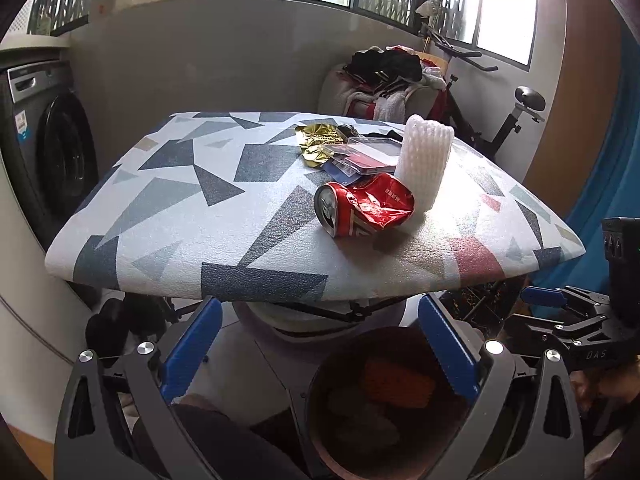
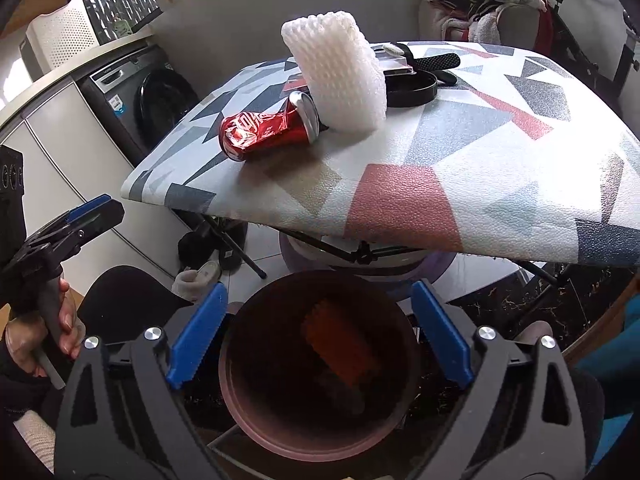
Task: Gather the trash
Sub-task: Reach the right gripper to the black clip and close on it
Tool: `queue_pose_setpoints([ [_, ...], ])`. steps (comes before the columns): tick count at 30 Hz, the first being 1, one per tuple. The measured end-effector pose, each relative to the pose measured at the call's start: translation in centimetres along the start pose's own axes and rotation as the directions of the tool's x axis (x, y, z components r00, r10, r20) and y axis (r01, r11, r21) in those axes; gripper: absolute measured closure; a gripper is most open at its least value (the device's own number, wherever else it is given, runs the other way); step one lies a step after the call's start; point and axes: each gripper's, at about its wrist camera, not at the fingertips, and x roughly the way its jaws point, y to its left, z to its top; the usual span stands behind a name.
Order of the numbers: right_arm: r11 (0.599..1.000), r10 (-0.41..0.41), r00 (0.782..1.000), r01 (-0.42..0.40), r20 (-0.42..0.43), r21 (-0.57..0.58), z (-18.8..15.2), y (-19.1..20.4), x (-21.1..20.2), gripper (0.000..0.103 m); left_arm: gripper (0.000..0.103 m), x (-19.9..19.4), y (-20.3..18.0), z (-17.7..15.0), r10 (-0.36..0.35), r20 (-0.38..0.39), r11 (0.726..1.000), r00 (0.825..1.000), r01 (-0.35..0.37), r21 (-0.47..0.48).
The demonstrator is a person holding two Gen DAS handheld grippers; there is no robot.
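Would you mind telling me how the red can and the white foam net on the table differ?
The red can lies on its side, crushed and dented; the white foam net stands upright and keeps its shape. The can is shiny red metal with print, while the foam net is matte white with a ribbed mesh surface. The foam net rises taller than the can. Both sit side by side on the patterned table, not yet collected.
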Motion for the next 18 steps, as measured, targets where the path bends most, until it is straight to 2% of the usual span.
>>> queue_pose_setpoints([
  [11, 0.997, -0.076, 0.997, 0.076, 0.011, -0.012, 0.0, -0.1, 0.1, 0.006, 0.007, 0.1, 0.1, 0.0, 0.018, -0.004, 1.000, 1.000, -0.018, -0.007],
  [18, 0.991, -0.133, 0.987, 0.131, 0.096, 0.022, 0.9, -1.3, -1.4, 0.006, 0.007, 0.3, 0.3, 0.2, 0.052, -0.016, 0.998, 0.998, -0.053, -0.027],
])
